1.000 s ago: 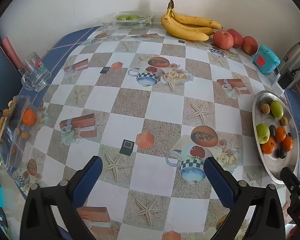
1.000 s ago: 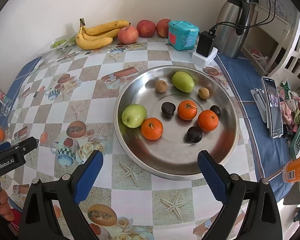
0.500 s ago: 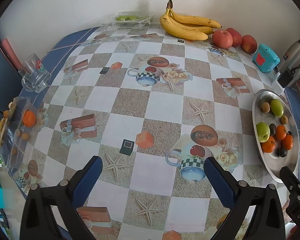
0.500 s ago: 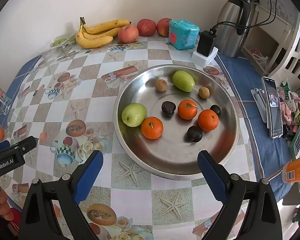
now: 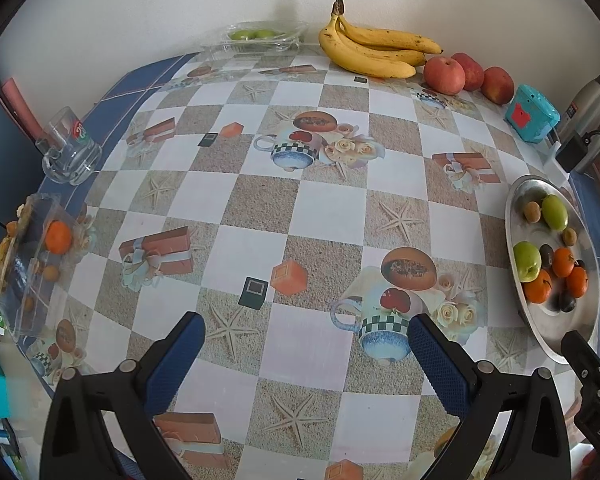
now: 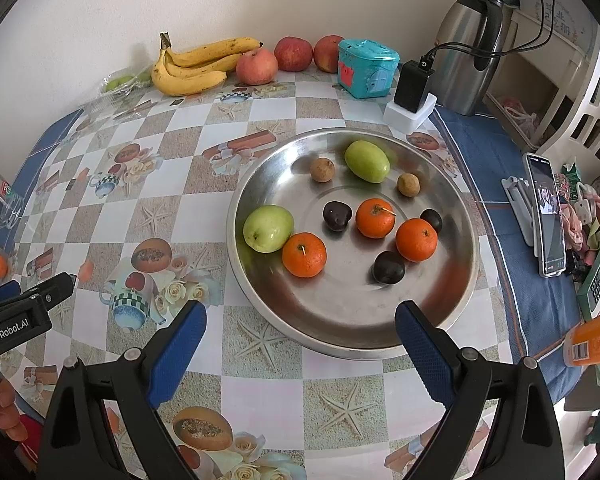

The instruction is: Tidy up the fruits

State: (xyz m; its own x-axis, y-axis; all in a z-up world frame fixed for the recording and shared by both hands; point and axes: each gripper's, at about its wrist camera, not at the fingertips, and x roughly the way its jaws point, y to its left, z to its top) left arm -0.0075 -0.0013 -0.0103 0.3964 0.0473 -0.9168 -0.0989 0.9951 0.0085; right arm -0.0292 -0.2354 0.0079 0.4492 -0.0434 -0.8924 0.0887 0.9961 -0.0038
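Your desk (image 6: pixel 260 392), under a checked oilcloth, carries everything. In the right wrist view the steel tray (image 6: pixel 466 280) lies directly ahead, its near rim between the 2 blue pads. Against the wall at 11 o'clock lie the bananas (image 6: pixel 196 68), with 3 red apples (image 6: pixel 257 66) beside them toward 12 o'clock.

On the tray, largest first:
- 2 green fruits, one (image 6: pixel 268 228) at the tray's 9 o'clock, one (image 6: pixel 367 161) at its 12 o'clock. Judged firm and smooth, possibly slippery; take each across its widest middle.
- 3 mandarins: the nearest (image 6: pixel 304 254) touches the 9 o'clock green fruit, the others (image 6: pixel 375 218) (image 6: pixel 416 239) sit near centre. Judged light, with soft skin that bruises; close gently, clear of the stem.
- 3 dark fruits (image 6: pixel 388 267), probably soft; grip lightly.
- 2 small brown fruits (image 6: pixel 322 169) at the far side; round, so they may roll away from the pads.

In the left wrist view a clear box (image 5: pixel 32 264) at 9 o'clock holds 1 more mandarin (image 5: pixel 58 237). A second clear container with green fruit (image 5: pixel 256 34) sits at 12 o'clock.

Your right hand-held gripper (image 6: pixel 298 346) is spread wide and released, gripping nothing and touching no fruit. Your left hand-held gripper (image 5: pixel 306 354) is equally wide, empty, above bare desk.
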